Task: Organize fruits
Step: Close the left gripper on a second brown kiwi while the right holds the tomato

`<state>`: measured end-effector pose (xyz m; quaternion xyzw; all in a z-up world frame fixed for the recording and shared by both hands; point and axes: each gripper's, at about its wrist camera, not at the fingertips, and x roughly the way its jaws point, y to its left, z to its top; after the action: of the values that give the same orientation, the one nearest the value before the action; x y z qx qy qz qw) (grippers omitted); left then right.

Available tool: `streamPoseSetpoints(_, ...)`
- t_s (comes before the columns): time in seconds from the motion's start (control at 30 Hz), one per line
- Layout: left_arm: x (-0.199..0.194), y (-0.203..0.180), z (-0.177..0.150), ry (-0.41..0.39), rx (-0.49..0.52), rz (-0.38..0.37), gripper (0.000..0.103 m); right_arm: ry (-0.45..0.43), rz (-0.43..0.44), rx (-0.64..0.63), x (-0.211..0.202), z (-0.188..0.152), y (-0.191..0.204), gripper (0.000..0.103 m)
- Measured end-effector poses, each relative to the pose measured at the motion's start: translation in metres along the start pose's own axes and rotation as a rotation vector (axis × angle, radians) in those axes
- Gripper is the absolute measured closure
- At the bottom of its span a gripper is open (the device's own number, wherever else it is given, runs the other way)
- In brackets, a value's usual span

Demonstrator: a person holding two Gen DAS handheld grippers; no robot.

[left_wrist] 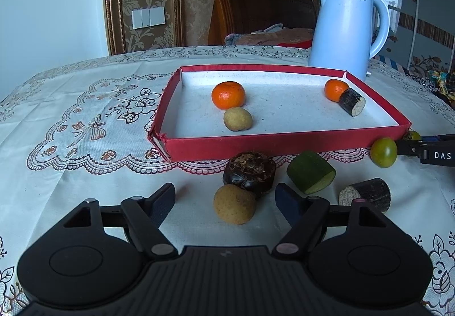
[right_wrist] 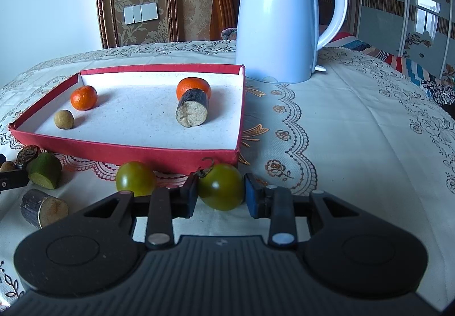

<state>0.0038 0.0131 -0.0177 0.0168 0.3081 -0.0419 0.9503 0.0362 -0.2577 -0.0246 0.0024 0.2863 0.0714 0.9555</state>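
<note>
The right gripper (right_wrist: 220,193) is clamped on a green tomato (right_wrist: 221,186), stem up, both pads pressed to its sides, resting on the tablecloth (right_wrist: 341,128). Straight ahead of it, just past the fruit, stands the near wall of the red tray (right_wrist: 136,152), so the carry likely goes up and forward over that wall. A second green tomato (right_wrist: 136,178) sits just left of these jaws. The left gripper (left_wrist: 224,198) stands apart, empty, with a longan (left_wrist: 235,204) lying between its fingers, untouched. Beyond the longan lie a water chestnut (left_wrist: 249,171) and a green cut piece (left_wrist: 310,172), then the tray.
</note>
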Motion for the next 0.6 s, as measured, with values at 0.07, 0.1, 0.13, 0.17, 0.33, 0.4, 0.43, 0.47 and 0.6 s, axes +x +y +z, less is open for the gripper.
streamPoseSetpoints(0.07, -0.0004, -0.0017, -0.0001, -0.002, 0.008, -0.002, 0.037, 0.001, 0.003, 0.000, 0.0002, 0.0002, -0.0003, 0.069)
streamPoseSetpoints(0.1, 0.0002, -0.0021, -0.0002, 0.003, 0.011, -0.009, 0.044, 0.001, 0.004, 0.000, 0.0001, 0.0002, -0.0002, 0.069)
streamPoseSetpoints(0.13, 0.0006, -0.0024, -0.0002, 0.007, 0.013, -0.015, 0.046, 0.000, 0.004, 0.001, 0.0001, 0.0004, -0.0001, 0.069)
streamPoseSetpoints(0.17, 0.0003, -0.0030, -0.0002, 0.005, 0.016, -0.014, 0.050, 0.001, 0.003, 0.000, 0.0000, 0.0004, 0.0000, 0.069)
streamPoseSetpoints(0.33, -0.0013, -0.0055, -0.0010, 0.003, 0.032, -0.018, 0.064, 0.001, 0.003, -0.001, 0.0000, 0.0005, -0.0003, 0.069)
streamPoseSetpoints(0.4, -0.0017, -0.0067, -0.0013, 0.002, 0.040, -0.017, 0.068, 0.001, 0.003, -0.001, -0.0001, 0.0005, -0.0004, 0.069)
streamPoseSetpoints(0.43, -0.0021, -0.0072, -0.0015, 0.000, 0.043, -0.018, 0.070, 0.001, 0.003, -0.001, -0.0001, 0.0005, -0.0004, 0.069)
streamPoseSetpoints(0.47, -0.0026, -0.0074, -0.0017, -0.002, 0.045, -0.016, 0.071, 0.001, 0.003, 0.000, -0.0002, 0.0005, -0.0005, 0.070)
streamPoseSetpoints(0.6, -0.0037, -0.0066, -0.0023, -0.005, 0.037, -0.013, 0.072, -0.003, 0.002, 0.002, -0.0007, 0.0005, -0.0005, 0.071)
